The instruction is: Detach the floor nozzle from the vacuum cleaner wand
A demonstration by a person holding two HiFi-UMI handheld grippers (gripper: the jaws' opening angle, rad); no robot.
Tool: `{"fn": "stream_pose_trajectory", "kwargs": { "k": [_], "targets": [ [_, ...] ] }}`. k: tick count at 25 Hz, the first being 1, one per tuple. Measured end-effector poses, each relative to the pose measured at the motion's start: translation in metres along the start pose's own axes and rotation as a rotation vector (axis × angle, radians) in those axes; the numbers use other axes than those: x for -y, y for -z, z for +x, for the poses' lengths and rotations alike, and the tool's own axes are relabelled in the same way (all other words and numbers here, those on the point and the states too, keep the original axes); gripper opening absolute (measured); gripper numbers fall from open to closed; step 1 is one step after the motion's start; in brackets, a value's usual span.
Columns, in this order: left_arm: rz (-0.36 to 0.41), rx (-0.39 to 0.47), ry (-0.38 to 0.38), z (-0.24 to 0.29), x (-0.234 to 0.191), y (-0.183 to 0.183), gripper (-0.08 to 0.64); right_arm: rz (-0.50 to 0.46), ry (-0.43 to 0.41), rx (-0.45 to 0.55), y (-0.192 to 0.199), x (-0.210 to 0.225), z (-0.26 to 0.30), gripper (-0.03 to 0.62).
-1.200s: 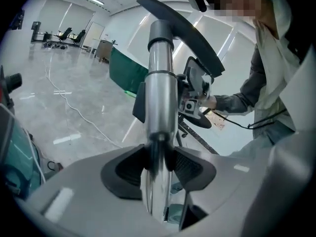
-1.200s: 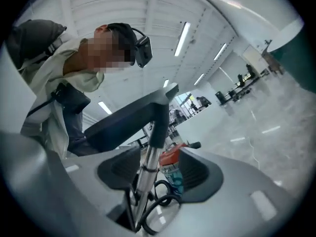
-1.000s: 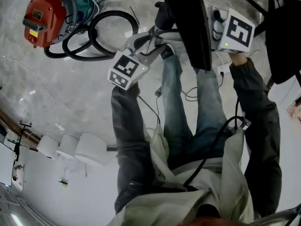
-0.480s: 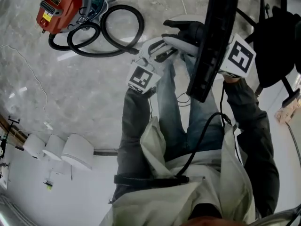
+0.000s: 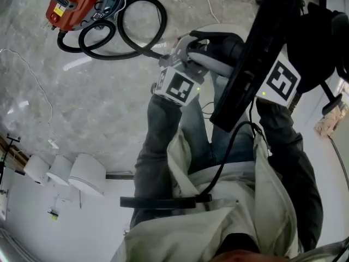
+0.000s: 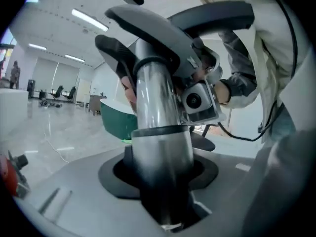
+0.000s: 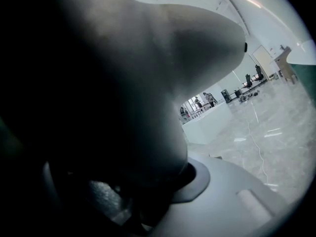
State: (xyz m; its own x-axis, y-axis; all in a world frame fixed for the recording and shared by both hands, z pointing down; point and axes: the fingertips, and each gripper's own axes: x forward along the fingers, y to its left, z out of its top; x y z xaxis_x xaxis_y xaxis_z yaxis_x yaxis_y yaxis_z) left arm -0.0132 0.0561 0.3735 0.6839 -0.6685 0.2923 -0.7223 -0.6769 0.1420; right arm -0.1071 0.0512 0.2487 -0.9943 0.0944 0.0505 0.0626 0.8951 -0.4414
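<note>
The long black floor nozzle (image 5: 252,59) hangs slanted in the air before the person's legs, its underside toward the head camera. My right gripper (image 5: 275,83) sits right behind it; its view is filled by the nozzle's dark neck (image 7: 113,112) over the grey nozzle top (image 7: 232,201), and it looks shut on that neck. My left gripper (image 5: 182,78) is at the grey wand end. In the left gripper view the metal wand tube (image 6: 160,132) enters the nozzle's black socket (image 6: 111,174). The left jaws are opening; the pads are hidden.
On the marble floor at upper left lie the red vacuum body (image 5: 70,4) and its coiled black hose (image 5: 133,29). A thin white cable (image 5: 32,75) trails across the floor. A black chair (image 5: 322,31) stands at right, white cylinders (image 5: 71,171) at lower left.
Both grippers and the nozzle have risen toward the head camera. The nozzle has tipped from near upright to a slant, and the left gripper has rolled.
</note>
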Motion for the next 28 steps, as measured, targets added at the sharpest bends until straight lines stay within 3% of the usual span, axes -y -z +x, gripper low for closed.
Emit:
{"fn": "stream_pose_trajectory", "kwargs": {
  "k": [3,9,14,16,21,23,25,28],
  "targets": [
    [-0.054,0.006,0.069,-0.010,0.019,-0.033,0.206,0.016,0.009,0.064,-0.035,-0.018,-0.016,0.112],
    [-0.017,-0.020,0.179,-0.038,0.064,-0.110,0.204,-0.057,0.040,0.124,-0.104,-0.074,-0.046,0.114],
    [0.007,0.034,0.135,-0.063,0.063,-0.164,0.202,-0.116,0.104,0.095,-0.147,-0.111,-0.035,0.114],
    [-0.002,0.050,0.114,-0.073,0.066,-0.184,0.202,-0.115,0.068,0.102,-0.159,-0.128,-0.032,0.114],
    [0.015,0.077,0.114,-0.083,0.076,-0.215,0.202,-0.150,-0.143,0.191,-0.188,-0.162,-0.042,0.112],
    [0.004,0.089,0.103,-0.084,0.078,-0.223,0.202,-0.164,-0.163,0.192,-0.195,-0.167,-0.046,0.110],
    [-0.009,0.087,0.081,-0.082,0.076,-0.226,0.202,-0.160,-0.102,0.194,-0.201,-0.161,-0.048,0.109],
    [-0.009,0.084,0.077,-0.077,0.077,-0.226,0.201,-0.149,0.089,0.223,-0.209,-0.147,-0.047,0.090]
  ]
}}
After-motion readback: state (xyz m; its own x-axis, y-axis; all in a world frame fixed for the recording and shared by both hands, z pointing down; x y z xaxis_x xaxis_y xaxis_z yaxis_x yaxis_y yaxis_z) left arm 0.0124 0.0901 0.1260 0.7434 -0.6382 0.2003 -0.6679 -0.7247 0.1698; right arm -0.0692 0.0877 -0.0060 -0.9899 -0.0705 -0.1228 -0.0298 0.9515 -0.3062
